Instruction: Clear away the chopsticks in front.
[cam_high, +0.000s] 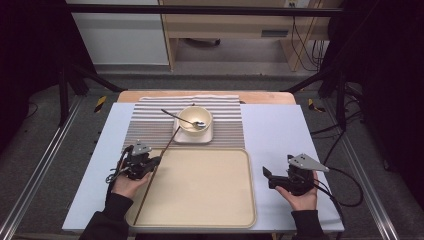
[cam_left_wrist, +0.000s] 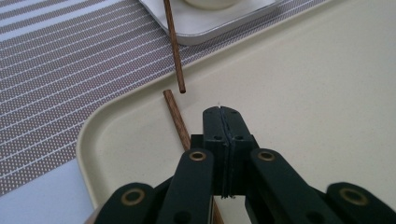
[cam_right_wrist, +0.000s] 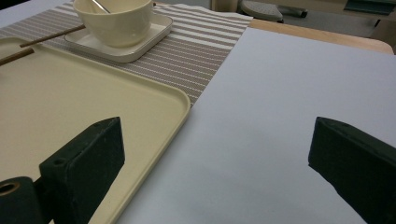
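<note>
Done: your left gripper, jaws shut, sits beside one chopstick on the tray.
Left: second chopstick (propped on saucer); your right gripper gapes empty.

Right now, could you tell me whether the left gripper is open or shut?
Shut. In its own view the left gripper has its fingers pressed together with no gap, above the tray, beside a chopstick.

Chopstick's near end hidden beneath left gripper's fingers.
</note>
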